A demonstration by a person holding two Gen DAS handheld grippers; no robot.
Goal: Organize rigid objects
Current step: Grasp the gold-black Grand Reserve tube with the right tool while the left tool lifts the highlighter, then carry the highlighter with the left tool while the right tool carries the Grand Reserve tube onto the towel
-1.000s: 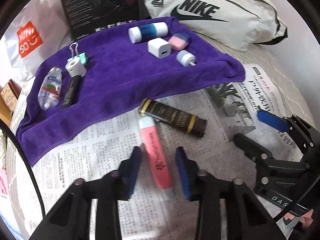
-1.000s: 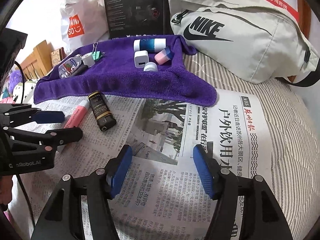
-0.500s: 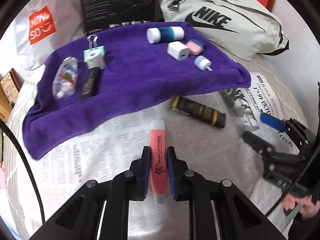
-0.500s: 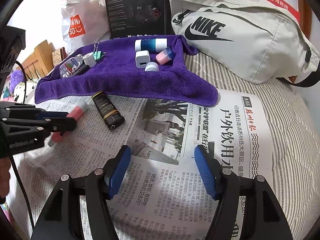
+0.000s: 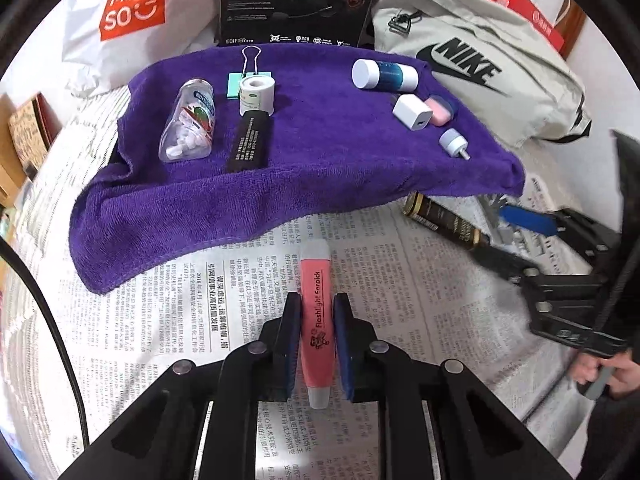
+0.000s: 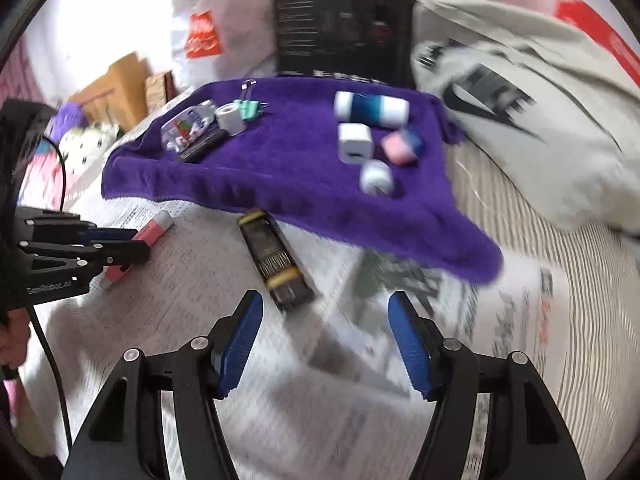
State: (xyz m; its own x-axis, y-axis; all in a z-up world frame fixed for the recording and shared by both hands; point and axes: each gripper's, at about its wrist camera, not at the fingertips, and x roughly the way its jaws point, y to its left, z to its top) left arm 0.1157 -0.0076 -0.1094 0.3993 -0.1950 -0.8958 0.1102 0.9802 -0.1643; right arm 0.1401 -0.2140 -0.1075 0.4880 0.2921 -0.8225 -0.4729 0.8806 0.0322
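Since a second ago the left gripper (image 5: 316,344) has clamped the pink highlighter (image 5: 317,320) above the newspaper (image 5: 400,280); right gripper (image 6: 324,340), fingers apart, nears the dark tube (image 6: 276,258). Carry the highlighter level to the purple towel (image 5: 320,152).

Items counted. On the purple towel (image 5: 312,168): eight objects — one clear bottle (image 5: 188,122), one black tube (image 5: 250,142), one tape roll (image 5: 257,94), one binder clip (image 5: 240,76), one blue-and-white cylinder (image 5: 384,75), one white charger (image 5: 412,112), one pink case (image 5: 438,110), one small white cap (image 5: 454,143). On the newspaper (image 5: 160,320): one pink tube (image 5: 317,320), one dark gold-banded tube (image 6: 276,258). Grippers: two.
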